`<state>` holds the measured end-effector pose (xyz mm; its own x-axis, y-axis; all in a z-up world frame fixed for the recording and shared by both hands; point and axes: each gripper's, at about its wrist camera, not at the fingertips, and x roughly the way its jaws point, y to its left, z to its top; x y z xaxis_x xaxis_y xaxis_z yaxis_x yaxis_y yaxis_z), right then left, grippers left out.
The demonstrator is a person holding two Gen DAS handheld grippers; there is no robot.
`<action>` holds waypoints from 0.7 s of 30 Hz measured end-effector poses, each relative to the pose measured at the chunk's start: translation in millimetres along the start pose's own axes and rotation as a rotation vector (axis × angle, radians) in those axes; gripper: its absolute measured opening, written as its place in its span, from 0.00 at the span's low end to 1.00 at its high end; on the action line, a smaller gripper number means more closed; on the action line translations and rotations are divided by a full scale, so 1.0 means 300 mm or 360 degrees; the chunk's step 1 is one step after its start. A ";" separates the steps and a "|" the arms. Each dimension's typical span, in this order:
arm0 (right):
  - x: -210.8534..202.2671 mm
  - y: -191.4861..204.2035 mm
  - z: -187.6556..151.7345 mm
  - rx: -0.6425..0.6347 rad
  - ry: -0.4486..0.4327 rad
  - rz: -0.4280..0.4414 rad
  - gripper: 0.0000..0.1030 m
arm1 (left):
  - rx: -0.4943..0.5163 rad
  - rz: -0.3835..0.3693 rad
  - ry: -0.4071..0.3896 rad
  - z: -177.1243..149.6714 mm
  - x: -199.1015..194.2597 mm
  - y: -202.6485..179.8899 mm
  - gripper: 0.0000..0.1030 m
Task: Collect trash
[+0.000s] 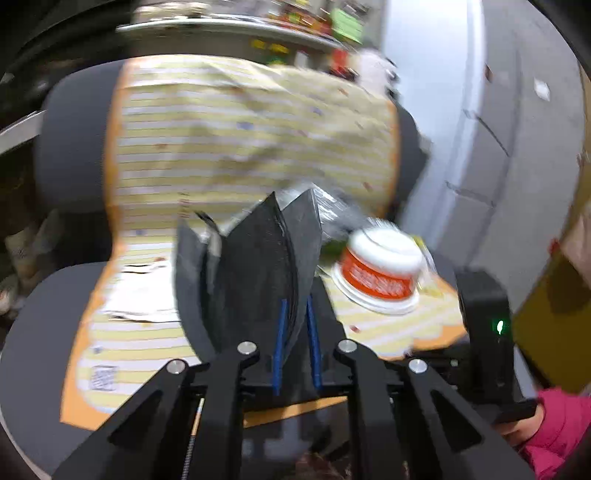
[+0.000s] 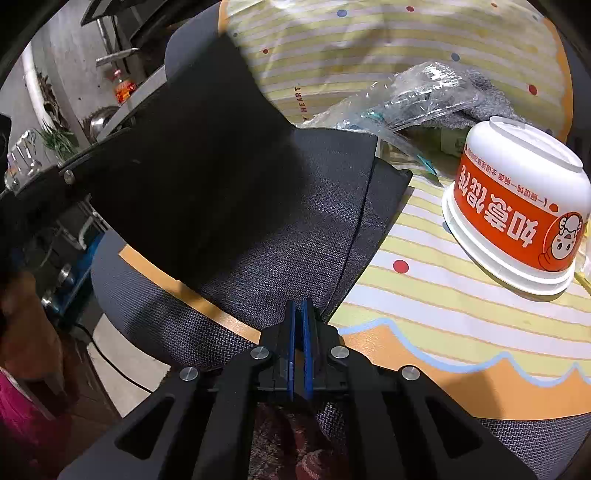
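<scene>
A black bag stands up in folds over the striped seat cushion, and my left gripper is shut on one of its folds. In the right wrist view the same black bag spreads across the seat, with my right gripper shut on its near edge. An upside-down white and orange bowl rests on the cushion to the right of the bag; the same bowl shows in the left view. A crumpled clear plastic wrapper lies behind the bag, partly over a grey cloth.
The cushion covers a grey mesh chair. White papers lie on the seat left of the bag. A pink sleeve is at the lower right. A cluttered shelf is behind the chair, and bare floor is below the seat edge.
</scene>
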<state>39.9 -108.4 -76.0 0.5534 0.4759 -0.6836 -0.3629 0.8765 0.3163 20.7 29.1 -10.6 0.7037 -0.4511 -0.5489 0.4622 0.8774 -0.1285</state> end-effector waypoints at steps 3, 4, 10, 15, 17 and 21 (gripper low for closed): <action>-0.066 -0.028 -0.006 0.0047 -0.0092 -0.0044 0.05 | -0.0009 -0.0097 0.0101 -0.033 0.080 -0.032 0.03; -0.092 -0.044 0.001 0.0064 -0.0133 -0.0085 0.06 | -0.0023 -0.0117 0.0131 -0.044 0.101 -0.033 0.03; -0.166 -0.072 0.075 0.0054 -0.0283 -0.0083 0.06 | 0.0031 -0.0142 0.0281 -0.113 0.178 -0.067 0.03; -0.062 -0.069 0.143 0.0005 -0.0161 -0.0025 0.06 | 0.0145 -0.0148 0.0356 -0.150 0.208 -0.115 0.03; 0.006 -0.082 0.146 0.0010 -0.0066 -0.0028 0.05 | 0.0181 -0.0123 0.0331 -0.154 0.184 -0.124 0.03; 0.066 -0.077 0.136 -0.0032 0.0019 -0.0103 0.04 | 0.0260 -0.0072 0.0235 -0.138 0.083 -0.112 0.03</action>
<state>89.7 -116.3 -70.0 0.5670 0.4173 -0.7102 -0.3417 0.9036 0.2582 0.2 -4.9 -54.2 0.5994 -0.4498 -0.6621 0.5811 0.8134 -0.0265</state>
